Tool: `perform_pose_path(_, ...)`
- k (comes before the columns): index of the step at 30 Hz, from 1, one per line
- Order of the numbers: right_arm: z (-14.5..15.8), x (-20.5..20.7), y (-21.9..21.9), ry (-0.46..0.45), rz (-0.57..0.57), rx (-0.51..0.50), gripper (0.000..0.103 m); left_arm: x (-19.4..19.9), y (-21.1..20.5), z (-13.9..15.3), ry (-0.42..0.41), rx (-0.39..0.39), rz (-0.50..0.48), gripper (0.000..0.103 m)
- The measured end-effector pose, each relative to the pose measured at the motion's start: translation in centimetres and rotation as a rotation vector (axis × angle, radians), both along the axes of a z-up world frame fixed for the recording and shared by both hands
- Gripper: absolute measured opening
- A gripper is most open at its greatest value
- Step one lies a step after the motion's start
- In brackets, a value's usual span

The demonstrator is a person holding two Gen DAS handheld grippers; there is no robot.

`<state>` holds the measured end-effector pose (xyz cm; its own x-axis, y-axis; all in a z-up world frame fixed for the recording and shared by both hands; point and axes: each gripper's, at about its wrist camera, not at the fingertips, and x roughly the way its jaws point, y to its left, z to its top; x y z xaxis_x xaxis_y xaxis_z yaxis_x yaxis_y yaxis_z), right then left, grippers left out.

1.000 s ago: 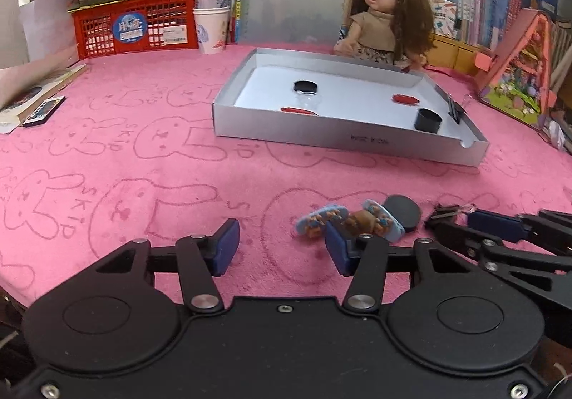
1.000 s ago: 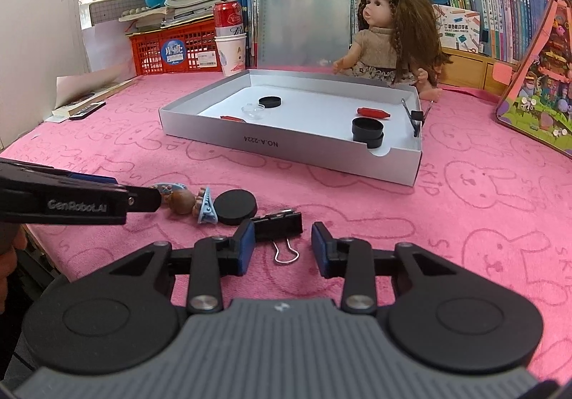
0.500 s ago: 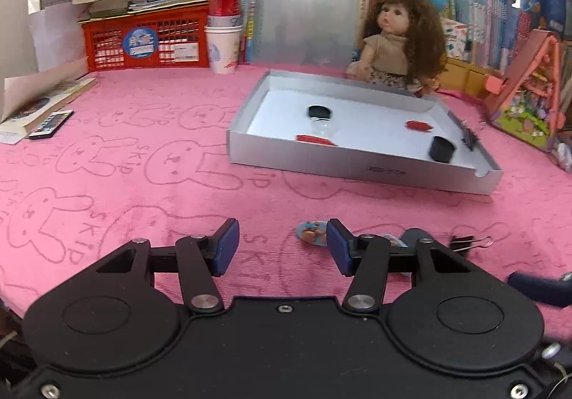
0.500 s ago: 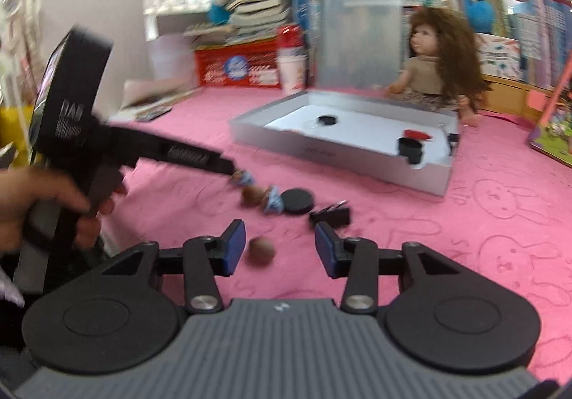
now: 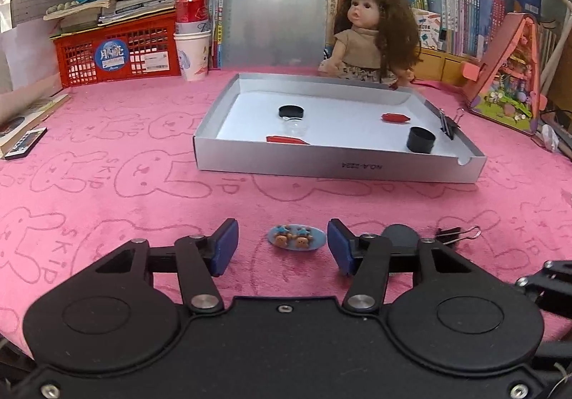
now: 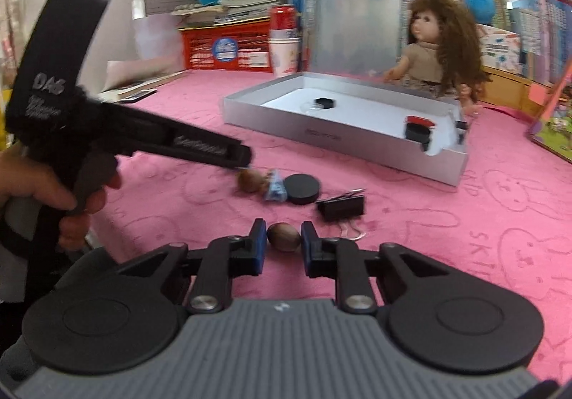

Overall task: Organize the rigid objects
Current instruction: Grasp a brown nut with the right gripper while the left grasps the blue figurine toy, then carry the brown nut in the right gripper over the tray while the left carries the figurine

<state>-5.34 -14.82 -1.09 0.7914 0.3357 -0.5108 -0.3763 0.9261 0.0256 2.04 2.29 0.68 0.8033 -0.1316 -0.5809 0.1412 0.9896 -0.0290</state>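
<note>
Left wrist view: the left claw [image 5: 282,243] stands half open over a bench [image 5: 143,206] covered with a pink cloth printed with rabbit outlines, and holds nothing. A blue oval charm [image 5: 296,237] lies on the cloth between its pads without touching them. A black disc [image 5: 400,234] sits just behind the right pad, and a black clip [image 5: 455,234] lies beside it. Farther back stands a shallow grey tray [image 5: 339,166]; in it are a black cap [image 5: 291,111], two red pieces [image 5: 395,117], a black cup [image 5: 421,139] and another clip on the right wall. Behind the tray sit a doll [image 5: 371,38], a clipboard [image 5: 275,2], a red basket [image 5: 118,52] under stacked books, a paper cup with a can in it [image 5: 192,41], and shelves of books. A toy house [image 5: 507,80] stands at the right.

Right wrist view: the right claw [image 6: 283,237] is closed on a brown nut [image 6: 283,236], which rests on the cloth close to the bench's near edge. Just beyond lie the clip [image 6: 341,206], the disc [image 6: 303,188], a blue piece and a second brown nut [image 6: 250,180]. A hand [image 6: 53,191] at the left holds the left claw, its tip over that second nut. The tray [image 6: 321,134] lies well apart, farther back. The picture is blurred.
</note>
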Motion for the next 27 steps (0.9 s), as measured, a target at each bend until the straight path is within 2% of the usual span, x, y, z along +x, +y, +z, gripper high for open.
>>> perform_pose_path(6, 0.1, 0.6, -0.7, -0.003, -0.045, 0.018, 0.025, 0.7, -0.3, -0.4, 0.013, 0.001, -0.035, 0.052)
perform_pose_path(12, 0.3, 0.7, -1.0, -0.009, -0.062, 0.021, 0.025, 0.9, -0.3, -0.9, 0.017, -0.004, -0.024, 0.046)
perform_pose_path(15, 0.3, 0.8, -1.1, -0.007, -0.070, 0.027, 0.025, 0.9, -0.2, -1.0, 0.015, -0.010, -0.014, 0.042)
perform_pose_path(17, 0.3, 0.8, -1.1, -0.009, -0.074, 0.030, 0.025, 0.8, -0.2, -0.9, 0.010, -0.007, -0.012, 0.034)
perform_pose_path(19, 0.4, 0.8, -1.2, -0.013, -0.077, 0.031, 0.025, 0.7, -0.2, -0.8, 0.004, -0.008, -0.014, 0.031)
perform_pose_path(27, 0.6, 1.0, -1.4, -0.015, -0.087, 0.040, 0.025, 0.5, -0.3, -0.3, -0.009, -0.007, -0.024, 0.031)
